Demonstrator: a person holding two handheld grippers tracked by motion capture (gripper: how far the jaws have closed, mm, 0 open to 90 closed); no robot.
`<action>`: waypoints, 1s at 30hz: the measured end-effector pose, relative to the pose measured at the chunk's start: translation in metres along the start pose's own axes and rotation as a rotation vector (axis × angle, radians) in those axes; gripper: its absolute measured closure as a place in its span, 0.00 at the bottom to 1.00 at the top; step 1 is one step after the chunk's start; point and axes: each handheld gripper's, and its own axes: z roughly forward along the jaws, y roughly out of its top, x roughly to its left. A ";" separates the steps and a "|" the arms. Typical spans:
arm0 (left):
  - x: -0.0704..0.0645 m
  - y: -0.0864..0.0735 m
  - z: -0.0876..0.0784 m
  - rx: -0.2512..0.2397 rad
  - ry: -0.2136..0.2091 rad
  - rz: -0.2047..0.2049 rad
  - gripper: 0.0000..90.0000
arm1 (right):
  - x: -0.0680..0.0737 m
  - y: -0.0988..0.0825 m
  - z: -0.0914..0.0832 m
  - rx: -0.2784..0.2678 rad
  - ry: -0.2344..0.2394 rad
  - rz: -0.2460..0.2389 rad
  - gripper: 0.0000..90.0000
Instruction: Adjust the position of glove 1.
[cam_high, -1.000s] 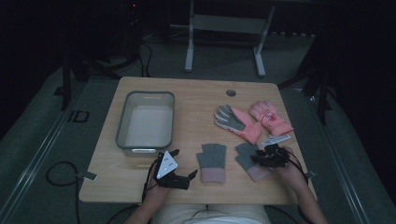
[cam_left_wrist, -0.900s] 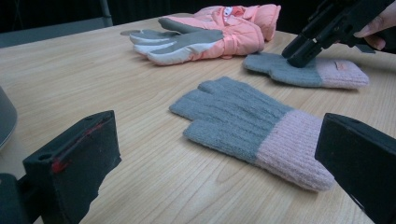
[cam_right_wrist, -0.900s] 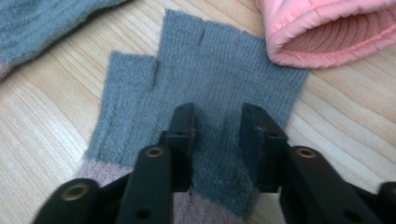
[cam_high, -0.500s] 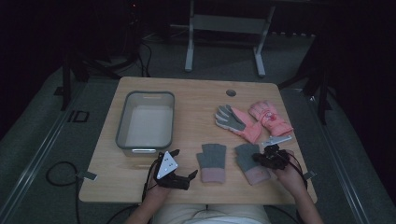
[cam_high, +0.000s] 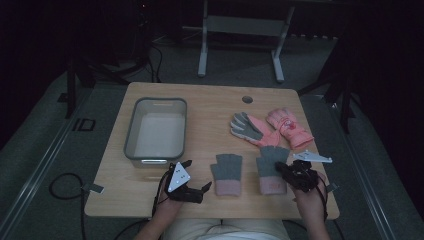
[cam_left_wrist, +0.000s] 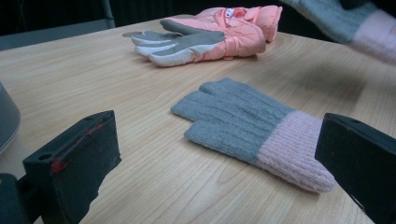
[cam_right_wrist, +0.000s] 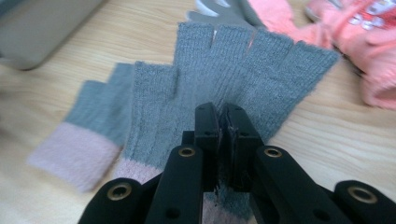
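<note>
Two grey knit gloves with pink cuffs lie near the front edge of the bench (cam_high: 210, 100). At far left stands a grey tub (cam_high: 156, 131). In front of it the left gripper (cam_high: 199, 189) rests on the wood, its fingers spread wide with nothing between them, aimed at the left glove (cam_high: 227, 173), which lies flat just beyond. Right of that, the right gripper (cam_high: 283, 170) has its fingers pinched tight on the right glove (cam_high: 270, 168), gripping the knit near its cuff. Behind lies a pair of pink ski gloves (cam_high: 272, 128).
</note>
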 end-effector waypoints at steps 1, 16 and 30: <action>0.000 0.000 0.000 0.000 0.000 0.000 0.00 | 0.000 -0.002 0.002 0.004 -0.008 0.013 0.95; 0.000 0.000 0.000 0.000 -0.001 -0.002 0.00 | -0.012 -0.031 0.046 0.109 -0.068 0.075 0.94; -0.001 0.000 0.000 -0.002 -0.002 0.001 0.00 | -0.020 -0.039 0.058 0.136 -0.067 0.020 0.80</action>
